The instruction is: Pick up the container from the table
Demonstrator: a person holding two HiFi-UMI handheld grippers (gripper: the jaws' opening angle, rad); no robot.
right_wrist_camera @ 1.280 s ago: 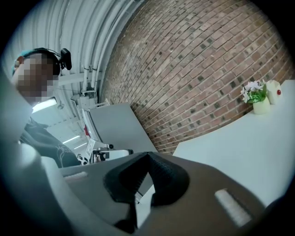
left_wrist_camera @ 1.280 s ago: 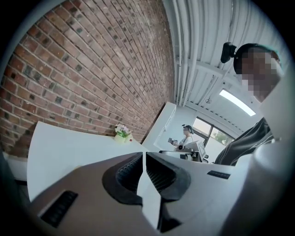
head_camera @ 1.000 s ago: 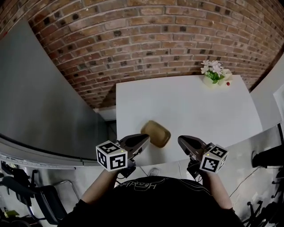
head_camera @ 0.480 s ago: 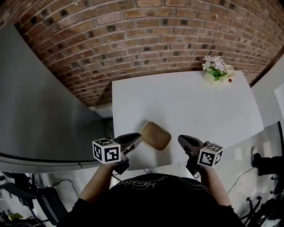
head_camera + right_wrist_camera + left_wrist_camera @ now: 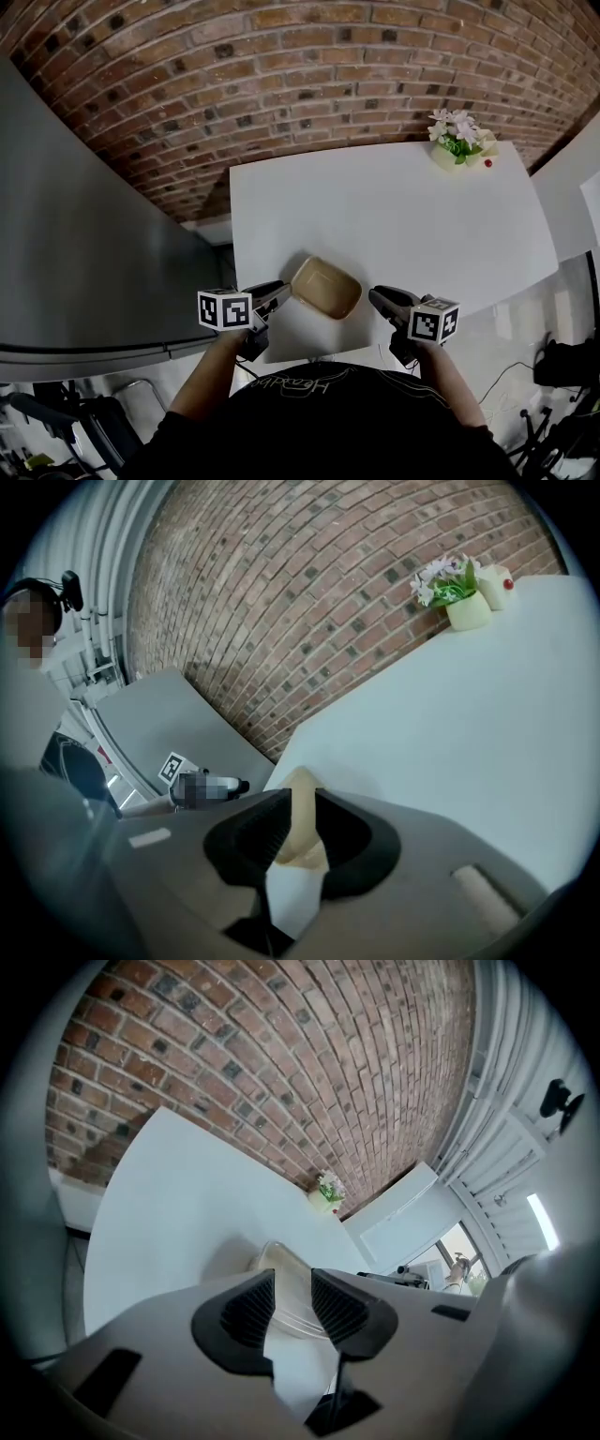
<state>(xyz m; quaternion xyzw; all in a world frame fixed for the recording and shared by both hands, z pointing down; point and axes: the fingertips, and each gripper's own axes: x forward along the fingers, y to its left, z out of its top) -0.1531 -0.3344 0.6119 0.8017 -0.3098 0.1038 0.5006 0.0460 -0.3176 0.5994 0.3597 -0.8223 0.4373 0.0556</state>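
A shallow tan container [image 5: 325, 287] lies on the white table [image 5: 394, 216] near its front edge. My left gripper [image 5: 279, 293] sits just left of it, fingertips close to its left corner. My right gripper [image 5: 375, 297] sits just right of it, a small gap away. In the left gripper view the left gripper [image 5: 292, 1284] has its jaws opening, and the container [image 5: 277, 1259] shows ahead through the gap, untouched. In the right gripper view the right gripper [image 5: 302, 804] is also opening, with the container [image 5: 301, 780] seen beyond its pads.
A small pot of flowers [image 5: 456, 142] stands at the table's far right corner. A brick wall [image 5: 281, 84] runs behind the table. A grey panel [image 5: 84, 234] stands to the left. Chairs and cables lie on the floor beside me.
Both grippers have come down to table height on either side of the container, and their jaws have parted. The container has stayed in place.
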